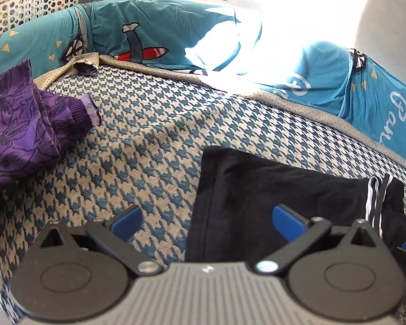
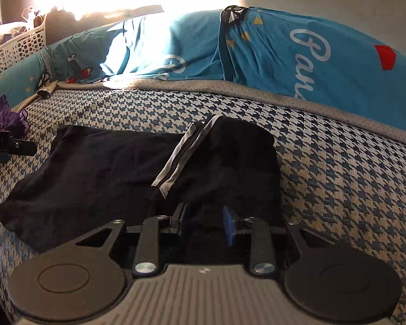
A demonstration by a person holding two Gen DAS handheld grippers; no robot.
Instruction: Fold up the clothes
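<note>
Closest to the lens, the left tongs (image 1: 207, 220) stand spread wide with nothing between their blue pads, tilted down toward the bed (image 1: 149, 140). Off to their far left lies a crumpled purple garment (image 1: 16, 124), well apart and apparently waiting its turn. Beyond it, at the bed's far corner, a white perforated basket (image 1: 35, 2) stands, probably the source of the laundry. Just ahead and to the right of these tongs lies the black garment (image 1: 257, 189), its left half flat on the houndstooth cover, which suggests one fold is already laid and the left side has been let go.

Moving right, the right tongs (image 2: 205, 223) also angle down, their pads narrowly parted around the near edge of the black garment's raised right part (image 2: 230, 162). Cloth sits between them, yet the pads do not visibly press on it, so the hold looks released or nearly so. White stripes (image 2: 178, 157) run up that hump. Behind everything, teal printed bedding (image 2: 284, 48) lines the bed's far side.
</note>
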